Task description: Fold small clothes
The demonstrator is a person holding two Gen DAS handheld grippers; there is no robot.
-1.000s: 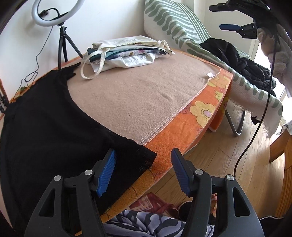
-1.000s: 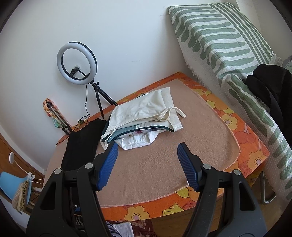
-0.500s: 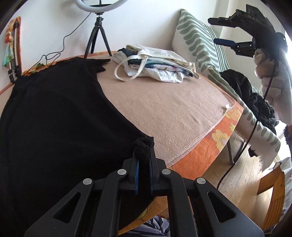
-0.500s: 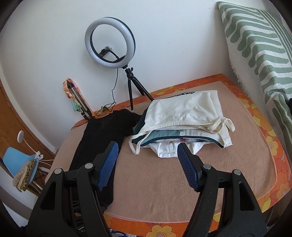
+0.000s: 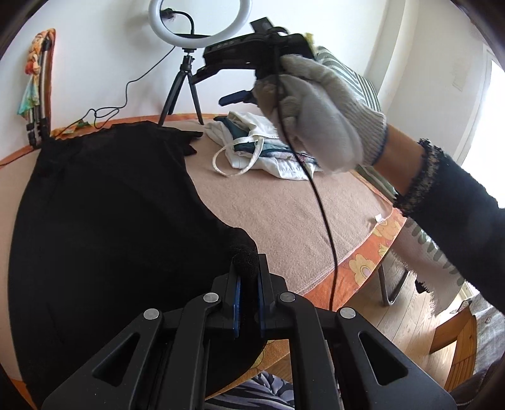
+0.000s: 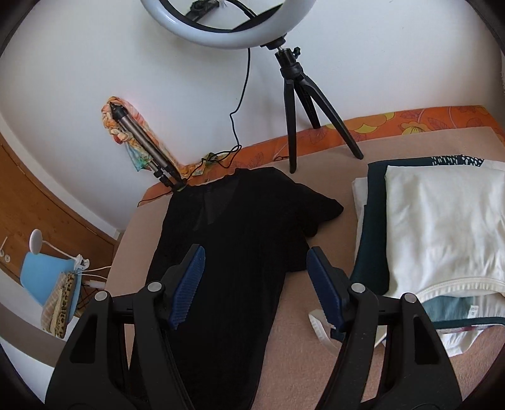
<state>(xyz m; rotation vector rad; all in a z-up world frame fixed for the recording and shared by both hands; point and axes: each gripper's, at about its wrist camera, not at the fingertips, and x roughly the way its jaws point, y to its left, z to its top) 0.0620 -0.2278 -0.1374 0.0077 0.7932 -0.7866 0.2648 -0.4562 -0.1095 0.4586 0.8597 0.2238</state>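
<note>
Left gripper (image 5: 247, 295) has just clamped the black top's (image 5: 104, 220) near corner; right gripper (image 6: 254, 285), jaws apart, swings over its far end, readying the fold.

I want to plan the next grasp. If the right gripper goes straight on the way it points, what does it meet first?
Most likely the black garment spread on the blanket; the open right gripper frames it, though depth is uncertain.

From my remote station I note that the black garment (image 5: 104, 220) runs out of frame at the lower left, its pinched corner is hidden between the left hand-held gripper (image 5: 247, 285) pads, and the ring light (image 6: 227, 28) is cut off by the top edge.
</note>
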